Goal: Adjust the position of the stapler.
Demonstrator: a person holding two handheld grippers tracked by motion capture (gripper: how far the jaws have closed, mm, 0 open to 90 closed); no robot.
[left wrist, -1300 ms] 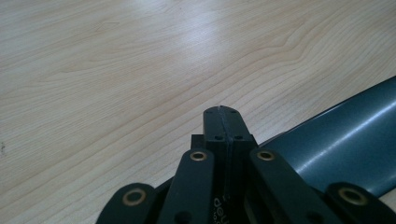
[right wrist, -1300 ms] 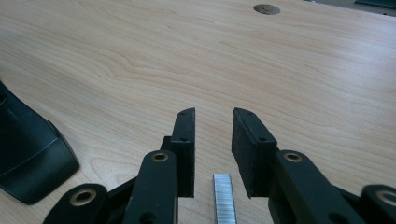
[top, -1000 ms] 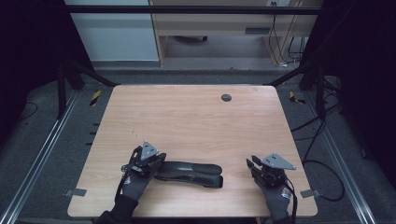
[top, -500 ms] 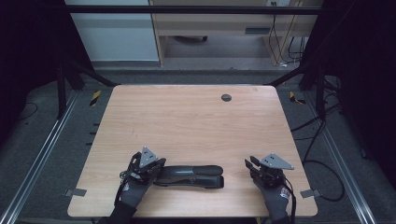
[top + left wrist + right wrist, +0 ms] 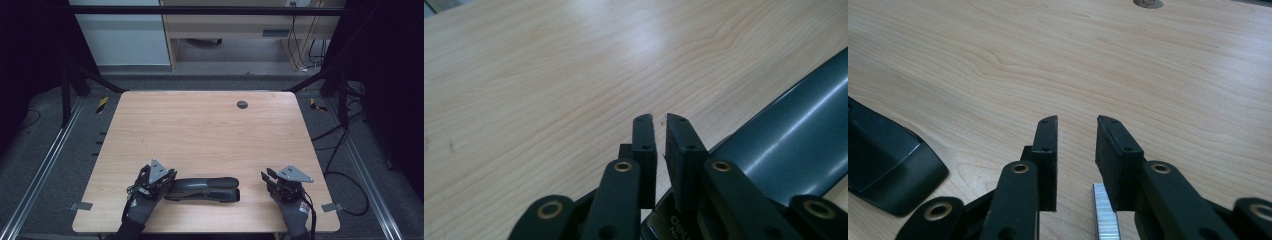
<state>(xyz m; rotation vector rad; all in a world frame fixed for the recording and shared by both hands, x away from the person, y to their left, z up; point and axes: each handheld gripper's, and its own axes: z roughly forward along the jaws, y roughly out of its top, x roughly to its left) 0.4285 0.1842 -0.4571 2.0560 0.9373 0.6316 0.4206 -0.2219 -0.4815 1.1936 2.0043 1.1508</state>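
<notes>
On the pale wood-grain table (image 5: 210,135), set on grey carpet with a desk and cables beyond it, a dark stapler (image 5: 205,189) lies near the front edge, its left end just beside the left gripper (image 5: 159,176). A round grommet (image 5: 242,104) sits near the far edge. Since half a second ago the left gripper's jaws have just been opening to a narrow slit, with nothing between them. The right gripper (image 5: 270,177) is unchanged, jaws partly spread above a strip of staples (image 5: 1104,212).
</notes>
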